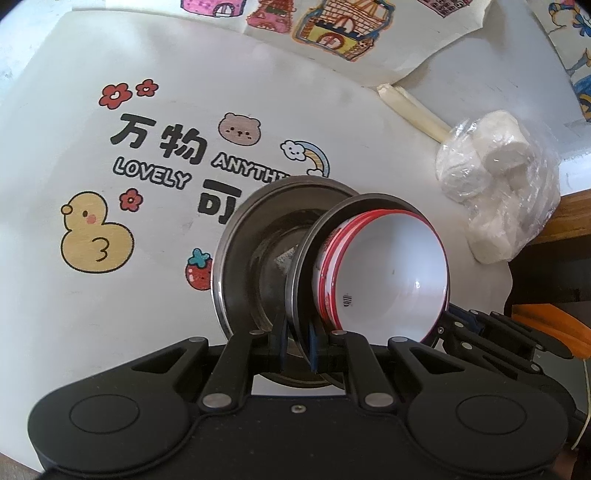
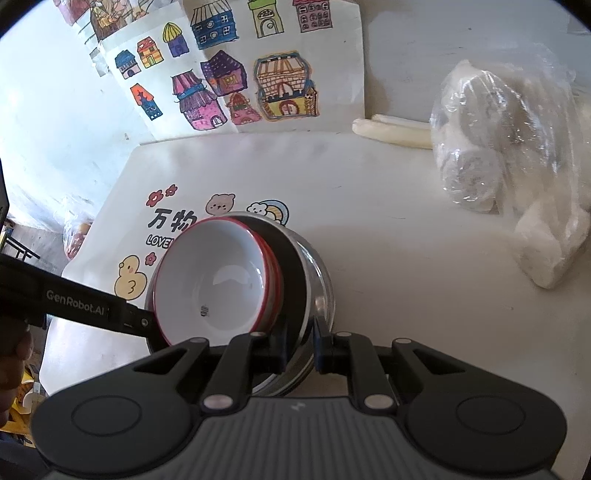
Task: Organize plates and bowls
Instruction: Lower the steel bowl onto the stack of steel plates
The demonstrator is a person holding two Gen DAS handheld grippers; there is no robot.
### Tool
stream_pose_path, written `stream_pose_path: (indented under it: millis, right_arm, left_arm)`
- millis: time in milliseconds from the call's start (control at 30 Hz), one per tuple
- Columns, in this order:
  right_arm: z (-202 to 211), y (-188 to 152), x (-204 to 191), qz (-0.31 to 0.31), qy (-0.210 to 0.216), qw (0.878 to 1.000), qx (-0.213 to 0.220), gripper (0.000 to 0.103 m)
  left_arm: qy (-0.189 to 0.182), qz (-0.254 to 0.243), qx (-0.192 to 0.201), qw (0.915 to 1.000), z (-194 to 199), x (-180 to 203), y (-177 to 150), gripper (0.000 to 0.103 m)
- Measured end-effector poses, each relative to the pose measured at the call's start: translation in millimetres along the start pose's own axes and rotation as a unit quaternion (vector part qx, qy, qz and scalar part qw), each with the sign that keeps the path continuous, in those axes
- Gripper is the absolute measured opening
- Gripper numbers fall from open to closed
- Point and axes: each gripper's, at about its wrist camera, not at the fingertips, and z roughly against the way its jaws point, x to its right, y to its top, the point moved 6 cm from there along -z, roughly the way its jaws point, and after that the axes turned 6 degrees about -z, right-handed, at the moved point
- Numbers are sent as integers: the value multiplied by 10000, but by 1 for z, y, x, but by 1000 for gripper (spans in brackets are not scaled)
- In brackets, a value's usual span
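Carry step: left tool (image 1: pixel 297 345) and right tool (image 2: pixel 300 345) both clamped nearly closed on steel plate (image 1: pixel 236 254) rims, red-rimmed bowls (image 2: pixel 218 280) nested inside, stack tilted above worktop (image 2: pixel 388 229). Next, probably: lower level, toward 12 o'clock, release together.

Concealment noted around the white bowl (image 1: pixel 391 273): its red outer wall is mostly screened by the steel plate (image 1: pixel 251 254); the small dark mark inside is too small to read. Behind it, table lettering (image 1: pixel 155 155) is partly covered; drawings (image 1: pixel 332 29) cropped at the frame's top
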Motion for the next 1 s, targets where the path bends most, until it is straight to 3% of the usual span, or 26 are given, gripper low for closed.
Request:
stream_pose_path:
  millis: [1000]
  right_arm:
    - [-21, 6, -11, -40, 87, 9998, -161, 15]
  left_arm:
    - [188, 199, -86, 9996, -4, -11, 9, 11]
